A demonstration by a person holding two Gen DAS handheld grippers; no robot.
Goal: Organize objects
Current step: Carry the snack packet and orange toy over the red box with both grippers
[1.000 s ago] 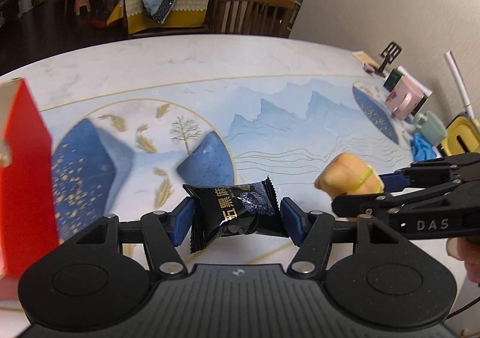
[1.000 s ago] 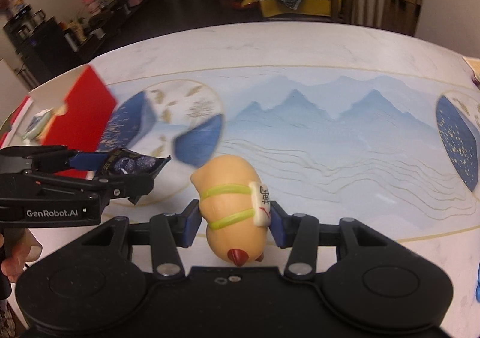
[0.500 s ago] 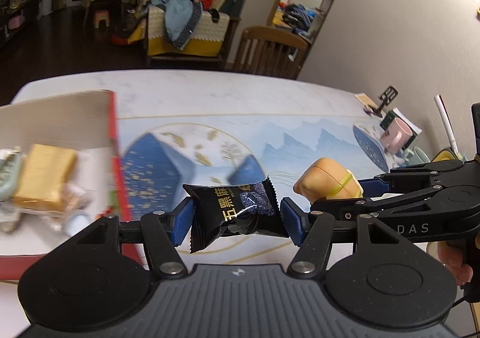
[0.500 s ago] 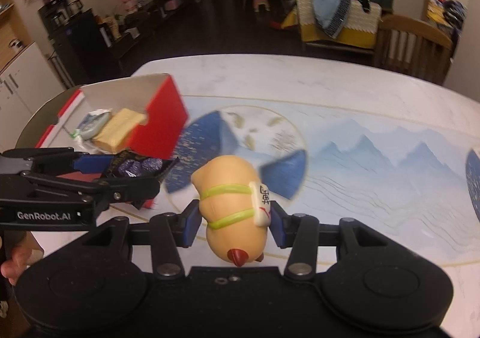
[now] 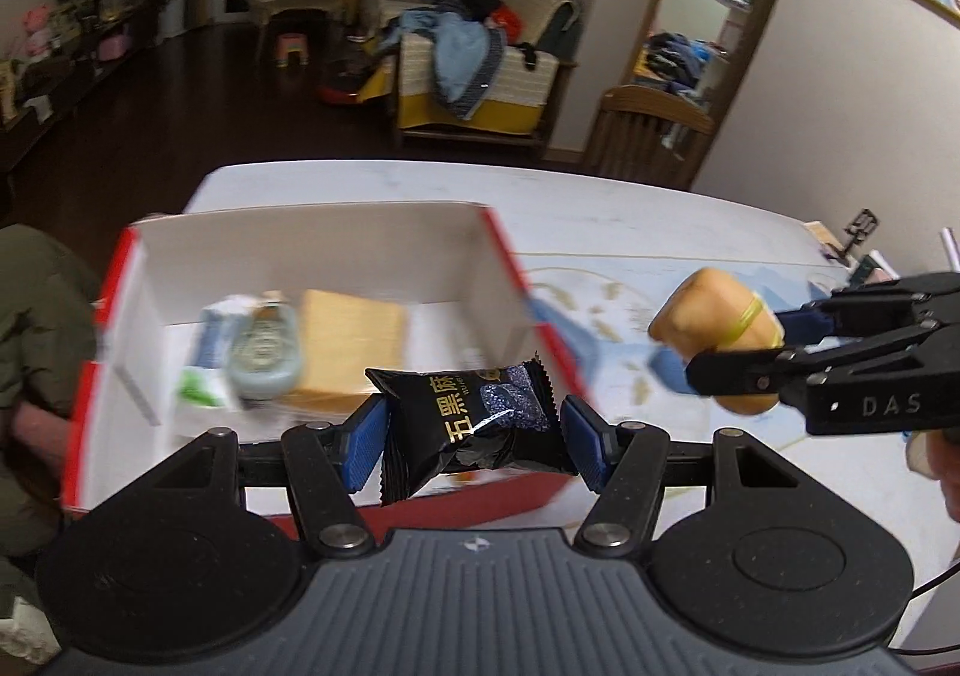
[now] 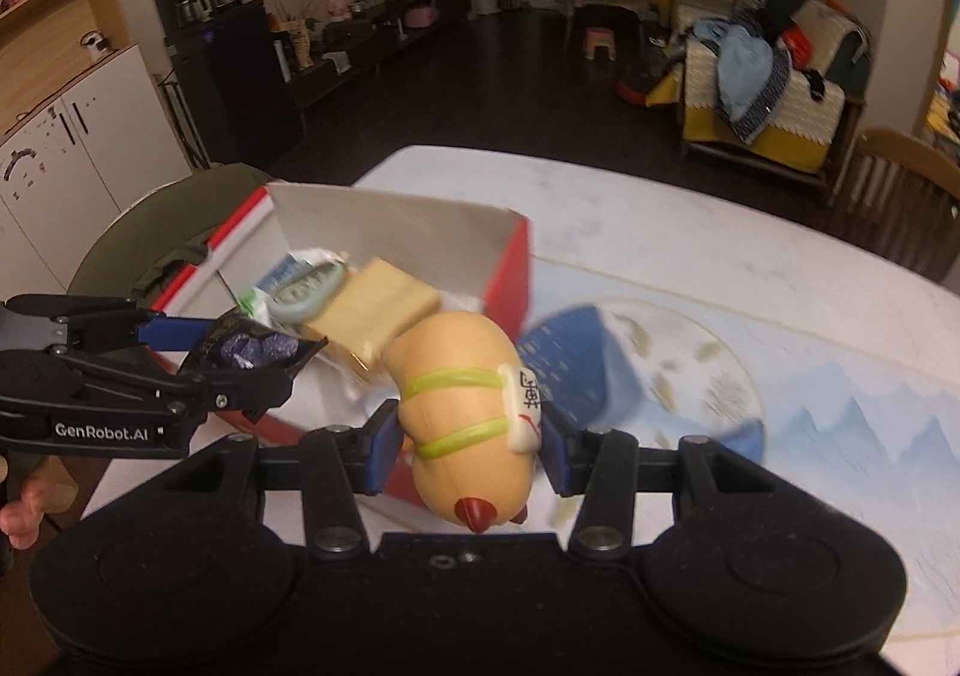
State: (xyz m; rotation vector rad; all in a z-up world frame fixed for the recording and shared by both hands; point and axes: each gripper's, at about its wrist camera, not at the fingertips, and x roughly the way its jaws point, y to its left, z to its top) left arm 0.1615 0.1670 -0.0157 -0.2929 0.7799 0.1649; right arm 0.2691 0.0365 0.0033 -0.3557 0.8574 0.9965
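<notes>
1. The left gripper (image 5: pixel 474 439) clamps a black snack packet (image 5: pixel 465 424) between its blue pads, one pad pressed to each end of the wrapper — gold characters run across the packet's face.

2. The packet hangs in the air above the near edge of a red box (image 5: pixel 510 262) with a white inside, which stands open on the table (image 5: pixel 630 220).

3. The right gripper (image 6: pixel 468 445) grips a tan plush toy (image 6: pixel 465 400), its blue pads squeezing the toy's sides; two yellow-green bands circle the body, a white tag with dark marks sits on its flank, and a red tip points toward the camera.

4. In the right wrist view the toy hovers just over the box's near right corner, with the left gripper and its packet to the left, also above the box.

5. Inside the box lie a tan rectangular block (image 6: pixel 375 310), a pale green oval item (image 6: pixel 306 301) and a white-and-blue packet (image 6: pixel 288 271) (details blurred), packed close together toward the left side.

6. A blue-and-white printed mat (image 6: pixel 810 406) with mountain shapes covers the table to the right of the box.

7. A person's fingers (image 6: pixel 21 514) show at the left edge, below the left gripper — behind the table stand a wooden chair (image 5: pixel 651 135) and a sofa heaped with clothes (image 5: pixel 474 69).
</notes>
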